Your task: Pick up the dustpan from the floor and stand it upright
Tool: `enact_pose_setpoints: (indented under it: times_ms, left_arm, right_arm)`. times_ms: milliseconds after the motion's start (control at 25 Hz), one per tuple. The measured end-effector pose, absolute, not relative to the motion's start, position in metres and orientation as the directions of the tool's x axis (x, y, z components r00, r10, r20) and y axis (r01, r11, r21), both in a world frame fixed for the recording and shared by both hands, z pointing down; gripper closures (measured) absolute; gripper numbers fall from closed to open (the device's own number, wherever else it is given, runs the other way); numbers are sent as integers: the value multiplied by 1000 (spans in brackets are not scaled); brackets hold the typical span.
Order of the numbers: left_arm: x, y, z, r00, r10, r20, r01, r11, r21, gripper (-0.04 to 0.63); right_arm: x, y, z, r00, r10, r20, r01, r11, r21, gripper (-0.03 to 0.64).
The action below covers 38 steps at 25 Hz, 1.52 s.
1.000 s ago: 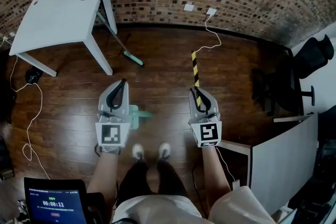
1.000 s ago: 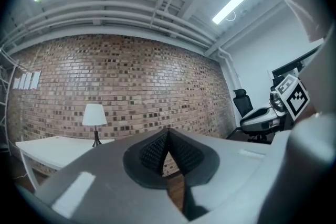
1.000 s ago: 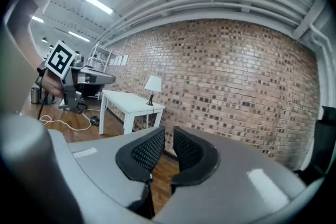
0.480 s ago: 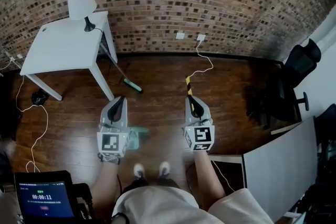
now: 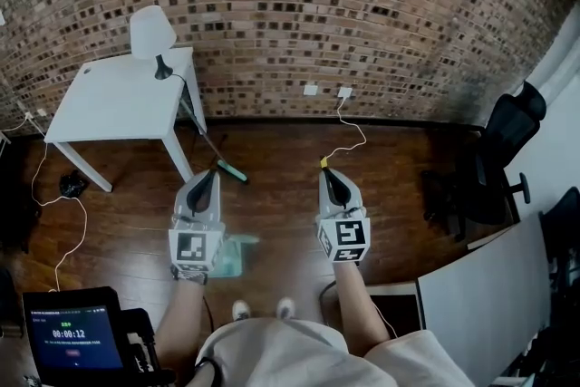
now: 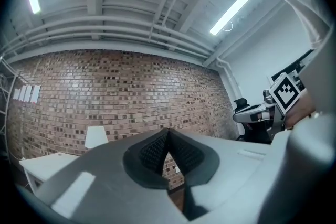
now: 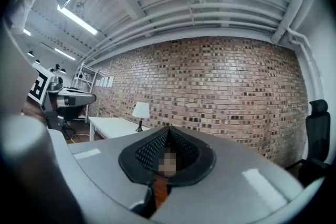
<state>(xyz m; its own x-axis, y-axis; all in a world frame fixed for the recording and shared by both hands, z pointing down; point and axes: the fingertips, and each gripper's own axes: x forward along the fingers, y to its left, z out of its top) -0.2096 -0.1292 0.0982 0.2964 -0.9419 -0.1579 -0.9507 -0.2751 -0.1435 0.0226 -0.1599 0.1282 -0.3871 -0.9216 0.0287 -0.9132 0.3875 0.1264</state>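
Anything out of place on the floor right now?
The teal dustpan sits on the open floor beside the left gripper, away from the broom leaning at the white table.

Both grippers held out in front, side by side and level.
The left gripper (image 5: 214, 171) and right gripper (image 5: 327, 174) point forward, marker cubes facing up. Each has its jaws closed, pads meeting at the tips with nothing between them. Bare forearms (image 5: 184, 314) reach out from the torso, roughly parallel.
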Motion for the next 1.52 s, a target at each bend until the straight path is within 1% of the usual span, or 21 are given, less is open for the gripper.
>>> enact_pose_setpoints:
  times_ms: [160,320,440,560,720,960,1080,1160,1320,1520]
  left_arm:
    - [-209,-117,104,298,-939,-169,-950,-275,-146,600]
    - [-213,-102,110,308,-937,-162,-947,-285,-150,600]
    - [-222,-84,108,321,-937,-139,-942,-301,-145,600]
    - [-228,-61,110,330,-933,-145,-939,-309,-148,600]
    - [-222,-11,125,326,-936,-135,-939,-304,-159,600]
    - [-201,92,114,319,-935,-157,-942,-293,-164,600]
    - [-185,155,115,289,-943,-164,-955,-272,-121,600]
    - [-172,196,126,272,-952,-139,-961,-261,-94,600]
    - [-149,270,144,268,-959,-89,-961,-260,-92,600]
    - [-144,321,134,278,-956,-94,-957,-267,-114,600]
  right_arm:
    - [20,-147,131,-394,-919,15,-909,392,138,604]
    - [13,-121,132,-405,-914,-25,-909,400,115,604]
    - [4,-96,129,-391,-920,-14,-916,387,102,604]
    - [3,-72,136,-371,-929,-12,-925,368,88,604]
    - [15,-17,150,-365,-931,-16,-930,363,61,604]
    - [37,81,138,-360,-932,-42,-933,358,40,604]
    - [56,143,131,-382,-922,-61,-924,381,30,604]
    - [69,185,128,-406,-912,-68,-914,405,20,604]
    - [95,258,132,-408,-912,-41,-913,408,1,604]
    - [106,309,140,-393,-920,-9,-920,393,5,604]
